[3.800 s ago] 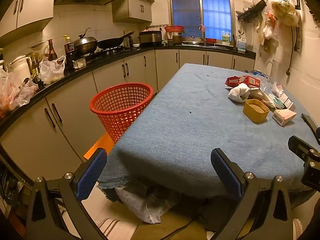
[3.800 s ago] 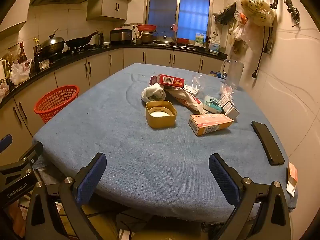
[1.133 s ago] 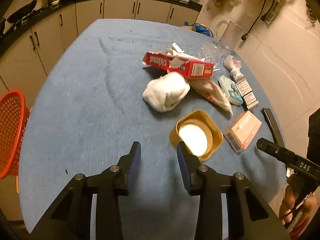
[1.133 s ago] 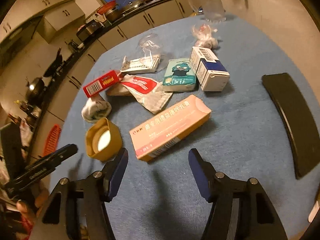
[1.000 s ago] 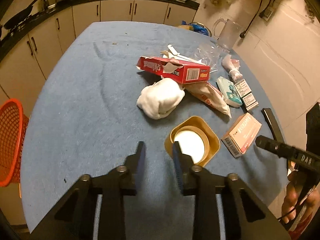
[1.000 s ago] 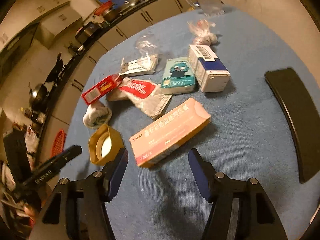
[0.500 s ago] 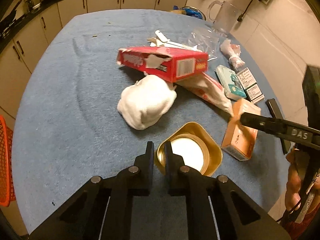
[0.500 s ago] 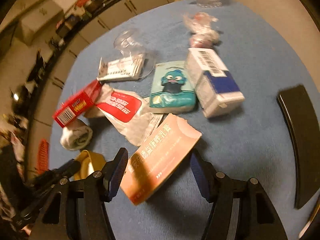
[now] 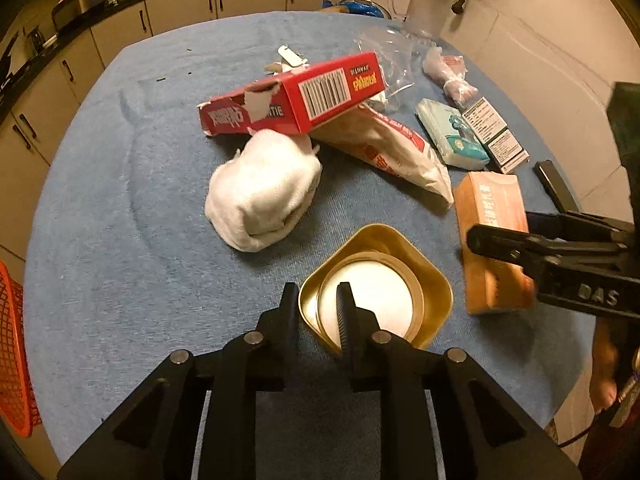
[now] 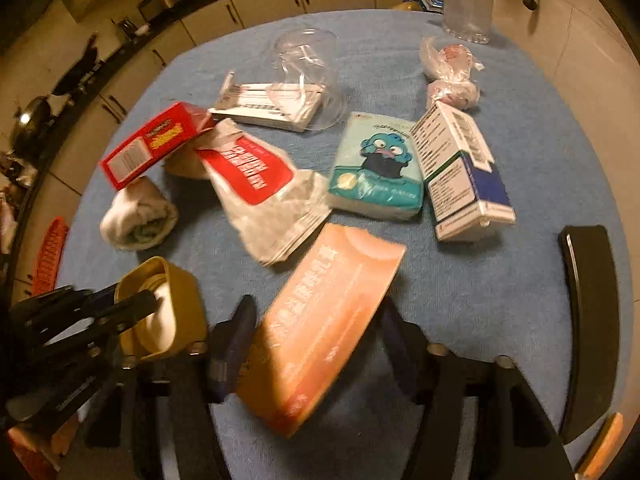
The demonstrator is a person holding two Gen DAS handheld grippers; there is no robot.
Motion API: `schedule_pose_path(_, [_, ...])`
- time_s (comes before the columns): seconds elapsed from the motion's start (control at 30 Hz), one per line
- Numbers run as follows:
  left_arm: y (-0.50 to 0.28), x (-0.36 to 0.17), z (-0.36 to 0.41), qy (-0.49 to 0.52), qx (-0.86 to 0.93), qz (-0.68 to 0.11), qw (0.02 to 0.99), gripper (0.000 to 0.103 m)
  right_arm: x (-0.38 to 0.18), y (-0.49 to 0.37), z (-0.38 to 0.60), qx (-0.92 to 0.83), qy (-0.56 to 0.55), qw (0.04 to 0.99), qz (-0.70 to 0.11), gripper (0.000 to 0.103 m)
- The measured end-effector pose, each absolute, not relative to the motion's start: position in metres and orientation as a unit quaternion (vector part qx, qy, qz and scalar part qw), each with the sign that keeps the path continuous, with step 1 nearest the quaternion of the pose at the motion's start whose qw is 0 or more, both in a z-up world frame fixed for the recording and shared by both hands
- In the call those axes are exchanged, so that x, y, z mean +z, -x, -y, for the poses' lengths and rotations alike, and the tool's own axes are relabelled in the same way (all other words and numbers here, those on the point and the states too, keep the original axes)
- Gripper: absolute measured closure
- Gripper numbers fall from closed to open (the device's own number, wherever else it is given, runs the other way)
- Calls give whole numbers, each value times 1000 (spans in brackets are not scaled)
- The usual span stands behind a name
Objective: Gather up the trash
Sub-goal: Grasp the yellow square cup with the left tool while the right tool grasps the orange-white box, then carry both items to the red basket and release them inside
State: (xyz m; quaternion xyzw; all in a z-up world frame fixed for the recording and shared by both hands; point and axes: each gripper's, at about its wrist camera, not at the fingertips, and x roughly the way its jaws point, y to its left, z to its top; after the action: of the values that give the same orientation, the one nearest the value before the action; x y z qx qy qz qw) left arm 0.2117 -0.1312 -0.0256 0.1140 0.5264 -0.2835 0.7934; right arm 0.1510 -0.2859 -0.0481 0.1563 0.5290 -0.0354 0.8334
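Blue-clothed table (image 9: 120, 240) by kitchen cabinets (image 9: 180, 12)

Both wrist cameras sit close above the table (image 9: 100, 240), looking down and forward toward the far counter; both share the tub (image 9: 376, 284) and pink box (image 10: 324, 328).

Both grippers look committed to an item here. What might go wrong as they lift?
The left gripper pinches only one thin wall of the yellow tub, so it may tilt or slip out.

The right gripper straddles the orange box, which looks tilted and blurred; whether it is clamped is unclear, and it could twist free.

The red basket sits off the table's left edge, a long carry.
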Motion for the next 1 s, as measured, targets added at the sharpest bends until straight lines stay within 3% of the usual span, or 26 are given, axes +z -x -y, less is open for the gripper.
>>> schedule_pose_path(0.1, [-209,-24,129,-115,-282,-520,798,90,-46,-142,287,-25,-164,838,-519,53])
schedule_pose_path(0.2, [-203,-23,128,-120,-275,-511,806,90,-46,-134,284,-18,-170,844,-508,55])
schedule_pose_path(0.67, [-185,17,95,-84,-268,-460,842,90,-13,-107,276,19,-195,878,-437,56])
schedule_pose_path(1.0, [-185,51,22,-49,-214,-429,876,90,8,-132,219,93,-186,885,-416,56])
